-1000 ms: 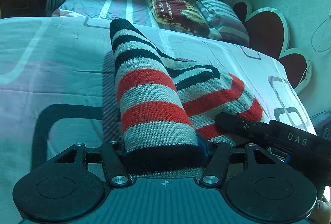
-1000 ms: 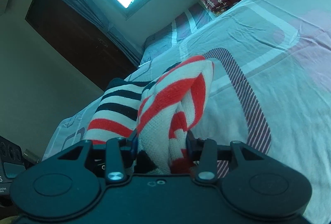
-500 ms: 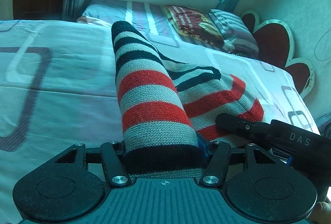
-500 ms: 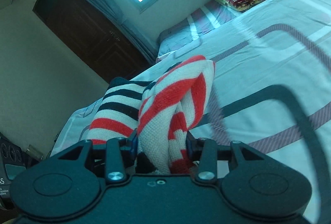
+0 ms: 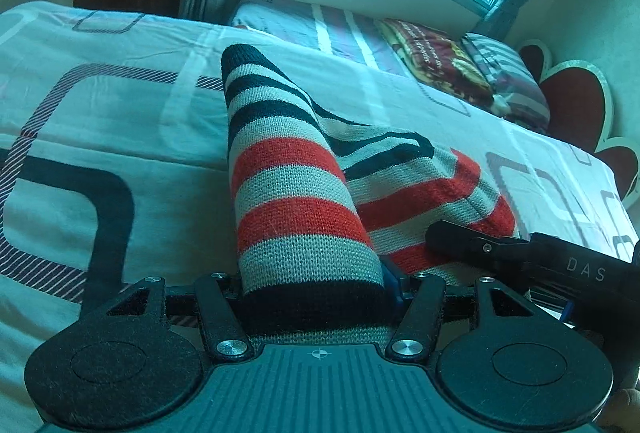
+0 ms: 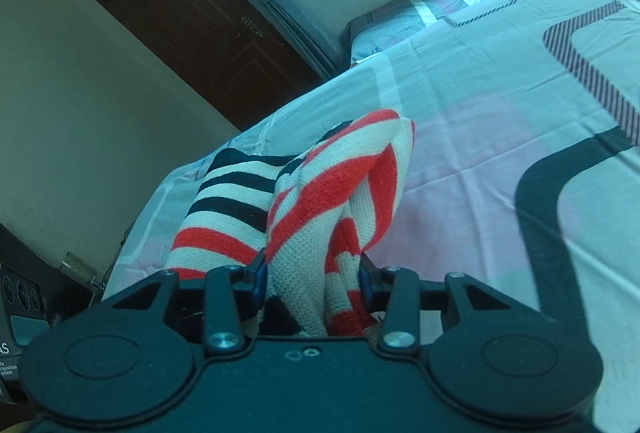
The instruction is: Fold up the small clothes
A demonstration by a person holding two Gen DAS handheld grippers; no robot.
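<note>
I am gripping the striped knit garment [image 5: 296,217] in both claws, left claw [image 5: 316,285] and right claw [image 6: 312,277], above the bed [image 6: 480,153].

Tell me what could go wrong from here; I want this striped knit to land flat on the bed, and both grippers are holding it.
1. The right gripper holds a twisted bunch of the striped knit garment, so creases may get folded in.
2. The left gripper clamps a thick roll, which may slip or spring open on release.
3. The loose far end could catch on the patterned bedsheet and fold under.
</note>
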